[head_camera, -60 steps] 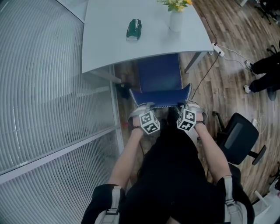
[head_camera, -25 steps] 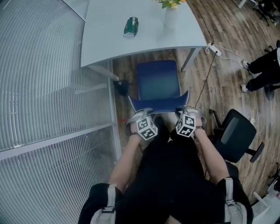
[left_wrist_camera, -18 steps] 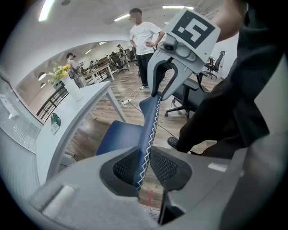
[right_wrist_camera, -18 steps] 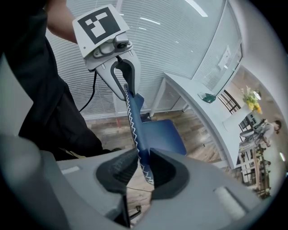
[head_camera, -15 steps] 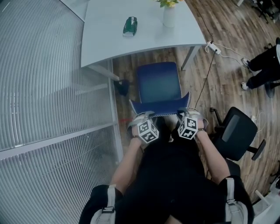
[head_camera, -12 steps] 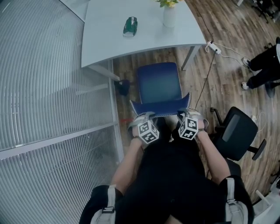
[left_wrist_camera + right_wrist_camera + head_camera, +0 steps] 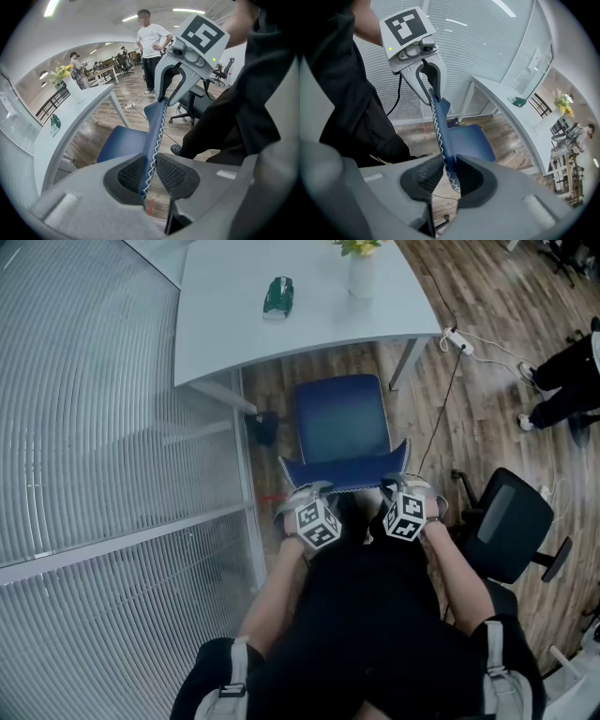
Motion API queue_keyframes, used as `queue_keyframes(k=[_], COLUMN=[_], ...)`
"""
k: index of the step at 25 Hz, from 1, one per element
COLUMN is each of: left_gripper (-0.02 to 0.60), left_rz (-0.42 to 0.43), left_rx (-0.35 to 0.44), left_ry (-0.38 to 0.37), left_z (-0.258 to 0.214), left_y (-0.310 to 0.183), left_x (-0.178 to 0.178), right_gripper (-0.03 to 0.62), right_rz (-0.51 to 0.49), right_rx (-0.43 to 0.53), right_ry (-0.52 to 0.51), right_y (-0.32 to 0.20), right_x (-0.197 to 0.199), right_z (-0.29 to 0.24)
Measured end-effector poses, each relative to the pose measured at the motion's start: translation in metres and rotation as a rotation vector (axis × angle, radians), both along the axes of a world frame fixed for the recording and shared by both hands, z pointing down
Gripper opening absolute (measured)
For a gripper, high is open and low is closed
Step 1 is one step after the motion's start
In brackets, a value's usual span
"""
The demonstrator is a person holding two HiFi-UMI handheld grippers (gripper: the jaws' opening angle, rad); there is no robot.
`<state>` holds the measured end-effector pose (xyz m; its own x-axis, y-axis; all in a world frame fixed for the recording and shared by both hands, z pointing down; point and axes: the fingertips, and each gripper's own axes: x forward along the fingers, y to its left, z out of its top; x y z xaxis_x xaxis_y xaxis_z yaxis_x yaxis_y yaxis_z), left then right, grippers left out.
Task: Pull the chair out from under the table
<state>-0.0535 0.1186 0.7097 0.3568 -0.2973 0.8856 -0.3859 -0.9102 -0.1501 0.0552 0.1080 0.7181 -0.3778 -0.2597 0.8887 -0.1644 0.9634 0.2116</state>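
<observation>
The blue chair [image 7: 340, 427] stands on the wood floor with its whole seat out from under the white table [image 7: 234, 343]. Its backrest, trimmed with white zigzag stitching [image 7: 345, 471], faces me. My left gripper [image 7: 302, 491] is shut on the left end of the backrest's top edge, and my right gripper [image 7: 405, 482] is shut on the right end. In the left gripper view the backrest [image 7: 157, 126] runs between the left gripper's [image 7: 149, 171] pads. The right gripper view shows the backrest [image 7: 440, 122] pinched in the right gripper [image 7: 447, 173].
A green object [image 7: 278, 296] and a white vase of flowers [image 7: 361, 273] stand on the table. A glass wall with blinds [image 7: 94, 446] runs along the left. A black office chair [image 7: 511, 526] stands close on the right, near a power strip with its cable [image 7: 459, 338]. People stand farther off [image 7: 152, 51].
The chair has slid back toward me with both grippers on it. Its seat, earlier partly under the table, now lies wholly out. Little has moved in the last half second.
</observation>
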Motion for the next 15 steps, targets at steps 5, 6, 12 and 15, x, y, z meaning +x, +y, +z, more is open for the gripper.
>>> queue_keyframes(k=[5,6,12,15], left_gripper=[0.1,0.103,0.128,0.168], left_rz=[-0.034,-0.047,-0.093,-0.08], left_rx=[0.001,0.003,0.009,-0.008], left_ry=[0.021,0.033,0.093,0.117], left_z=[-0.0007,-0.0009,-0.0032,-0.0074], left_y=[-0.0002,-0.0008,0.0001,0.0025], left_x=[-0.0007,-0.0008,-0.001,-0.002], right_gripper=[0.094,0.097,0.11,0.114], right_rz=[0.013,0.019,0.038,0.054], right_rx=[-0.007,-0.011,-0.042,-0.078], right_ry=[-0.009,-0.015,-0.046,-0.07], right_y=[-0.0006,-0.001,-0.0007,-0.0007], right_x=[-0.0004,-0.0003,0.0007,0.0024], right_z=[-0.0016,-0.0017,-0.0014,-0.0068])
